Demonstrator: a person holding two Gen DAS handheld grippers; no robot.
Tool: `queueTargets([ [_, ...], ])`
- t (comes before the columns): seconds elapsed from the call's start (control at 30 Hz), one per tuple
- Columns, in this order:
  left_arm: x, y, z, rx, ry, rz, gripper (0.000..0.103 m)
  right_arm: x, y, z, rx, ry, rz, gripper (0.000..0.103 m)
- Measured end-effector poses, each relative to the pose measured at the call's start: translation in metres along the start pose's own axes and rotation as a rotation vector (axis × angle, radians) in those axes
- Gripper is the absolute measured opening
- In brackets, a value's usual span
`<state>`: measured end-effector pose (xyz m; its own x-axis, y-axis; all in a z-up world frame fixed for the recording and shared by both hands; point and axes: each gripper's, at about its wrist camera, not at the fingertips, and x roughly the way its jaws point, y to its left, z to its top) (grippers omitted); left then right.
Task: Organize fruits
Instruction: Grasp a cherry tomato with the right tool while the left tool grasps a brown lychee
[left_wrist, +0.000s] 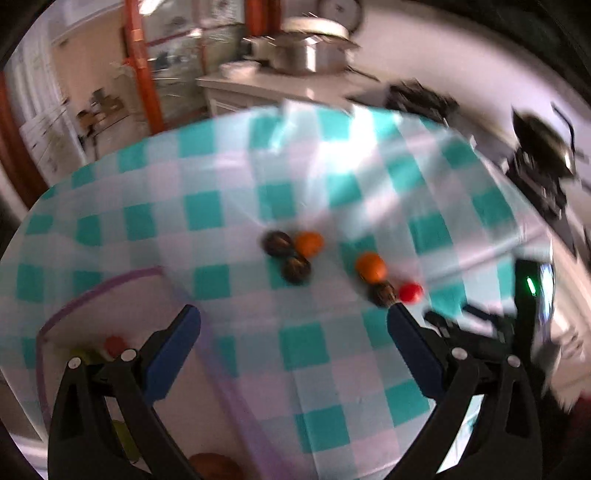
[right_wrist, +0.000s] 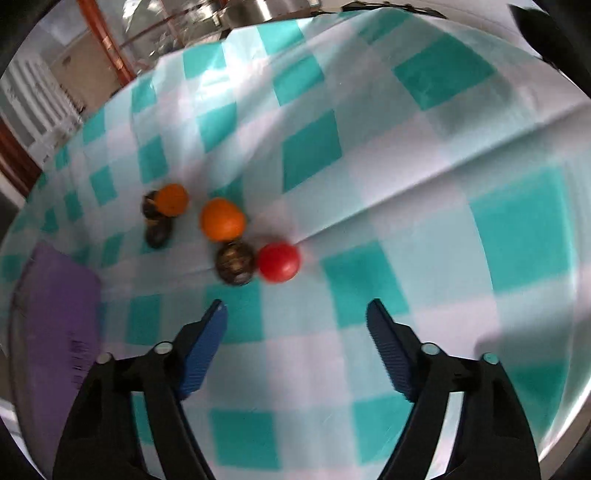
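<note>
Now the right gripper (right_wrist: 295, 314) hangs wide open, empty, just short of the red fruit (right_wrist: 278, 262) touching a dark fruit (right_wrist: 235, 264) on the table (right_wrist: 424, 206); best straddle the red one cleanly. The left gripper (left_wrist: 291, 317) is open too. Farther off, oranges (right_wrist: 222, 219) blur; the purple-rimmed container (left_wrist: 110, 282) is cut off.

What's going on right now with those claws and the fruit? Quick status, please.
Left gripper open, empty. Right gripper open, empty, short of the red fruit. Six fruits loose on the cloth. Nothing in the way.
</note>
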<state>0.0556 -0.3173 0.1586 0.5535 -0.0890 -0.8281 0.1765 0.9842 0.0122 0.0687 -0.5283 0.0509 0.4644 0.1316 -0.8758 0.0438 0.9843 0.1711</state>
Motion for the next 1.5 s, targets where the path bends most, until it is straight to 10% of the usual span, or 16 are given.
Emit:
queueTargets([
  [0.43, 0.048, -0.031, -0.039, 0.007, 0.201, 0.026, 0.101, 0.063, 0.045, 0.014, -0.583, -0.004, -0.035, 0.065],
  [0.57, 0.058, -0.036, -0.045, -0.003, 0.25, 0.023, 0.101, 0.067, 0.053, 0.016, -0.681, -0.016, 0.023, 0.045],
  [1.13, 0.167, -0.078, 0.0, -0.119, 0.286, 0.006, 0.1, 0.006, -0.028, -0.034, -0.285, -0.018, 0.093, 0.035],
  [1.3, 0.204, -0.095, 0.014, -0.104, 0.286, 0.023, 0.08, -0.012, -0.038, -0.056, -0.245, -0.014, 0.088, 0.035],
  [1.43, 0.195, -0.112, 0.011, -0.025, 0.233, 0.018, 0.041, -0.025, -0.045, -0.061, -0.203, -0.03, 0.068, 0.035],
  [1.5, 0.188, -0.115, 0.003, -0.011, 0.249, 0.003, 0.041, -0.029, -0.048, -0.063, -0.177, -0.034, 0.061, 0.035],
])
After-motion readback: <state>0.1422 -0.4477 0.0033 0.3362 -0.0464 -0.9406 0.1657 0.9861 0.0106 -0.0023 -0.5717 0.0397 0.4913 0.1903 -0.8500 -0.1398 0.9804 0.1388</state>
